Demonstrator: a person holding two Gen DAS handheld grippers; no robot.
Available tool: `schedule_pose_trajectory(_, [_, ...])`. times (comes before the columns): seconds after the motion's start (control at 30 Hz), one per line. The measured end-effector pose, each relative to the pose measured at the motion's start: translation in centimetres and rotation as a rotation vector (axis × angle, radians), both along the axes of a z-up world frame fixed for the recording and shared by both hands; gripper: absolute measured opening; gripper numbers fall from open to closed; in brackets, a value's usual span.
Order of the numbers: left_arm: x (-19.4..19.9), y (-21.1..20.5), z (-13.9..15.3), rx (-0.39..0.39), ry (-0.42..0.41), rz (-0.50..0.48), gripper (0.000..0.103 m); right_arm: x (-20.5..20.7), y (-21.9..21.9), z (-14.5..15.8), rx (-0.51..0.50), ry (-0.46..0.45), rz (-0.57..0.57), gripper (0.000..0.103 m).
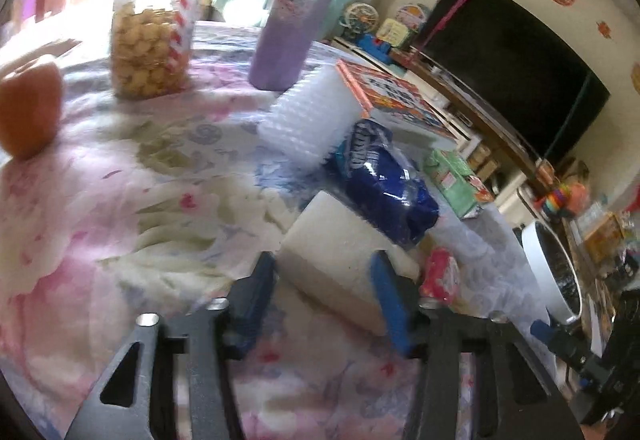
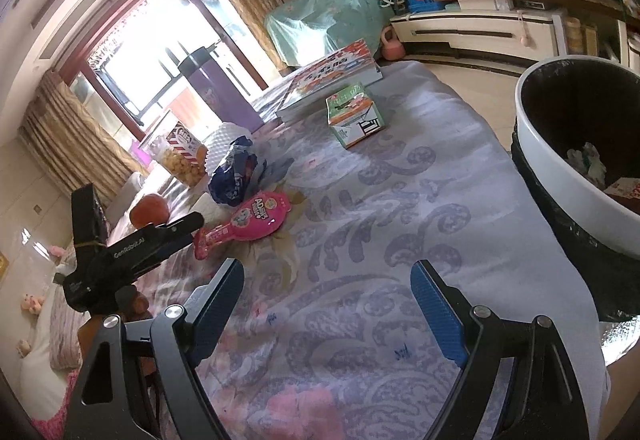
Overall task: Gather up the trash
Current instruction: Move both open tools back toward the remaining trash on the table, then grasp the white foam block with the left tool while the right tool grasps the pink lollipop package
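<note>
So the left tongs (image 1: 324,288) are sitting right over a white foam block (image 1: 340,256) on the flowery desk (image 1: 120,200). The block lies between the two blue pads, but I can't really call it gripped: the right pad looks like it's touching or just overlapping the block's edge, while the left pad seems to have a sliver of gap. The frame is blurry, so I'd say partly closed around the block, clamp not confirmed.

The key bit is that the block's long axis runs from roughly 11 o'clock down to 5 o'clock in the left wrist view, so it sits skewed across the tongs rather than square to them. The pads would bite on the long faces at a slant, and my guess is it could twist when squeezed.

Just past the block at about 1 o'clock is a crumpled blue wrapper (image 1: 384,180), and a pink packet (image 1: 440,276) sits at 3 o'clock, just beside the right pad.

The right tongs (image 2: 328,304) are wide open with nothing in them, hovering over bare cloth. From them the bin (image 2: 536,144) is at about 2 o'clock, off the desk edge, with some trash already inside. The left hand is clearly the nearer one for the block; the right is nearer the bin.
</note>
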State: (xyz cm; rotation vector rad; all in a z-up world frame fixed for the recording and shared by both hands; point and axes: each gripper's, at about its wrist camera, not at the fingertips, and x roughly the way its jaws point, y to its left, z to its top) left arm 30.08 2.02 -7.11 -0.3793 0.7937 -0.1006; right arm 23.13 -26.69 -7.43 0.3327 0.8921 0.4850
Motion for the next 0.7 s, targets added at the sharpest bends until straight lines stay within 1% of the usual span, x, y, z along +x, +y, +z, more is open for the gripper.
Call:
schedule_pose_trajectory(0.07, [0.0,-0.3,0.0,0.032,-0.018,-0.005,0.04,0.1,0.1,0.1,0.002,-0.001,-0.003,0.087])
schedule_pose_trajectory(0.13, [-0.3,-0.1,0.0,0.045,-0.026,-0.004,0.032,0.2,0.2,0.1,0.001,-0.003,-0.003,0.087])
schedule_pose_trajectory(0.23, [-1.7,0.6,0.4,0.014,-0.032,-0.006,0.025,0.4,0.9,0.2,0.001,0.002,0.011,0.087])
schedule_pose_trajectory(0.33, [-3.7,1.5,1.0,0.0,-0.034,-0.014,0.021,0.5,2.2,0.2,-0.002,0.0,0.03,0.087])
schedule_pose_trajectory(0.47, [-6.6,3.2,1.6,-0.025,-0.016,-0.013,0.017,0.8,4.3,0.1,-0.006,-0.003,0.067,0.087])
schedule_pose_trajectory(0.6, [-9.1,5.5,1.3,-0.067,0.026,0.002,0.014,1.2,6.5,-0.4,-0.012,0.006,0.102,0.087])
schedule_pose_trajectory(0.67, [-10.3,6.1,1.1,-0.068,0.048,-0.001,0.014,1.5,7.9,-0.6,-0.026,0.006,0.122,0.087])
schedule_pose_trajectory(0.7, [-10.7,6.3,0.9,-0.056,0.062,-0.006,0.015,1.6,8.5,-0.7,-0.033,0.005,0.129,0.087])
